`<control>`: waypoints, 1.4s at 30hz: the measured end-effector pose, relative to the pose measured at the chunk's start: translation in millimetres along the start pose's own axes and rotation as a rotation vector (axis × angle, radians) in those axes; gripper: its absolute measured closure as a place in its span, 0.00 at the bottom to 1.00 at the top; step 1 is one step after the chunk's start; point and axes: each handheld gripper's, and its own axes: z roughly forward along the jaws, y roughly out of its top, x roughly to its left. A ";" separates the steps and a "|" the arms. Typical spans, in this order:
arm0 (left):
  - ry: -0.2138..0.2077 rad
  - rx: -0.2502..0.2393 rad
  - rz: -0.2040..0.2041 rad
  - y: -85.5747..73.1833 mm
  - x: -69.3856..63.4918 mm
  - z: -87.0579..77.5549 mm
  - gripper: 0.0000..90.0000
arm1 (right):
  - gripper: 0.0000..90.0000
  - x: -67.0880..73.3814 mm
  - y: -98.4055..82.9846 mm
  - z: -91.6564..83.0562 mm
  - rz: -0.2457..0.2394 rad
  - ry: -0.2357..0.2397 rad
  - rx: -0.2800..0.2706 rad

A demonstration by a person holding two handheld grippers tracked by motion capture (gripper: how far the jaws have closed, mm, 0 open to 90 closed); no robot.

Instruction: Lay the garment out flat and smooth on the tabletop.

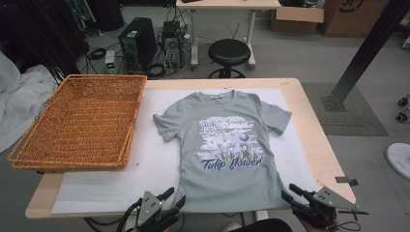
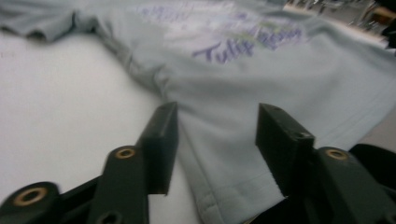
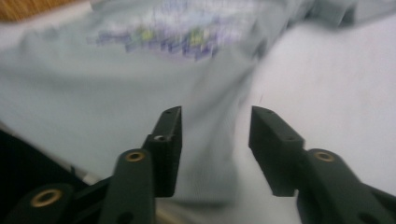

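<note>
A grey T-shirt point(image 1: 225, 150) printed with "Tulip flower" lies flat, front up, on a white mat point(image 1: 154, 159), its hem toward the near table edge. My left gripper point(image 1: 175, 197) is at the hem's left corner. In the left gripper view the gripper point(image 2: 218, 109) is open, with the shirt's point(image 2: 261, 84) side seam and hem lying between the jaws, not pinched. My right gripper point(image 1: 289, 192) is at the hem's right corner. The right gripper view shows it point(image 3: 215, 112) open too, straddling the shirt's point(image 3: 93, 79) right edge.
A large wicker basket point(image 1: 77, 121) sits on the left part of the wooden table point(image 1: 309, 125), overhanging its left edge. Beyond the table stand a black stool point(image 1: 229, 53), computer towers and cables on the floor. A black slanted post point(image 1: 367, 48) rises at the right.
</note>
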 end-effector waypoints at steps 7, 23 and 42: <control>0.043 -0.031 0.016 -10.8 -7.0 -1.8 0.98 | 0.96 1.6 -11.3 -8.3 0.017 0.035 -0.048; 0.069 -0.132 0.007 -7.1 5.8 -28.0 0.31 | 0.42 1.1 2.5 -32.6 0.057 0.008 -0.163; -0.016 -0.236 -0.006 115.8 71.0 22.4 0.12 | 0.18 -56.7 122.7 14.4 -0.017 -0.059 -0.316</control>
